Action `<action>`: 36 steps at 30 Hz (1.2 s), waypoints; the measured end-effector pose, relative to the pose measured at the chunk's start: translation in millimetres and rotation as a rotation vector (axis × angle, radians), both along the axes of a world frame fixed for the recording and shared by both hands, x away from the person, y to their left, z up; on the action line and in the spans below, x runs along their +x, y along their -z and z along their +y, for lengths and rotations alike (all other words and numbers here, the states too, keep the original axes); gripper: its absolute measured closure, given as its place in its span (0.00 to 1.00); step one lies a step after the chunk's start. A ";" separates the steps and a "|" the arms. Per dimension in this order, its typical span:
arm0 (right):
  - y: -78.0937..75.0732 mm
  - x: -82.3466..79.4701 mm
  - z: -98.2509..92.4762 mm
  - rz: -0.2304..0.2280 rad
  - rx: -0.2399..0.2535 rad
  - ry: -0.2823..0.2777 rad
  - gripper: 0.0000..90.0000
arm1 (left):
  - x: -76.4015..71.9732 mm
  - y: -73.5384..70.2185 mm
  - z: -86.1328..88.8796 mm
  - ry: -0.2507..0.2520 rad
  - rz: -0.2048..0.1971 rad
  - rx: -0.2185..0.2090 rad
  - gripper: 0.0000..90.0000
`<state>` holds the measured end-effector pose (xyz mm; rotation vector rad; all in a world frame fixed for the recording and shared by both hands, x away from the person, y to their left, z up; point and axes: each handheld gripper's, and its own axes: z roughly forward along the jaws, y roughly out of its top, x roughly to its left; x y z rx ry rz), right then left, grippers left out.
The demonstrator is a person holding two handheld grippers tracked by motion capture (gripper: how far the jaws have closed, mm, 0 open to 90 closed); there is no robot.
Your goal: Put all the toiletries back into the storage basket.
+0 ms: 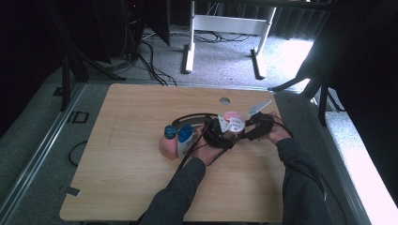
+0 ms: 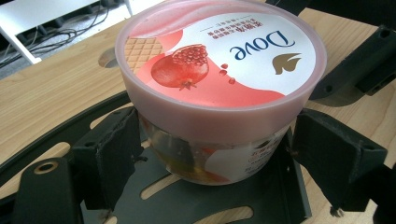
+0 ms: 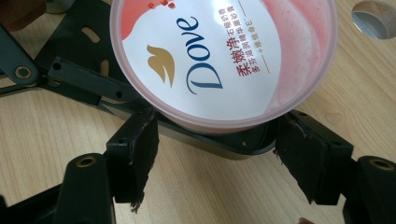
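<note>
A pink Dove jar (image 1: 233,121) with a pomegranate label on its lid stands right of the table's middle. In the left gripper view the jar (image 2: 219,60) sits between my left gripper's (image 2: 219,154) black jaws, which press on its body below the lid from both sides. My left gripper (image 1: 224,131) comes at it from the near left. My right gripper (image 1: 253,125) is at the jar's right. In the right gripper view the lid (image 3: 224,60) lies just ahead of my right gripper (image 3: 217,158), whose jaws stand open and wide with bare table between them.
A pink bottle with a blue cap (image 1: 168,140) and a white bottle with a blue cap (image 1: 186,138) stand side by side left of my left hand. A round hole (image 1: 225,100) pierces the wooden table (image 1: 131,178) behind the jar. Black cables trail toward the near edge.
</note>
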<state>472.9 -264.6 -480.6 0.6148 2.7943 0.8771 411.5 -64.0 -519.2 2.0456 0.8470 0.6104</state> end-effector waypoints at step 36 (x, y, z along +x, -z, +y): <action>15.4 1.3 2.2 0.030 -0.055 0.038 0.37 | 9.6 18.4 0.4 0.004 0.120 -0.042 0.20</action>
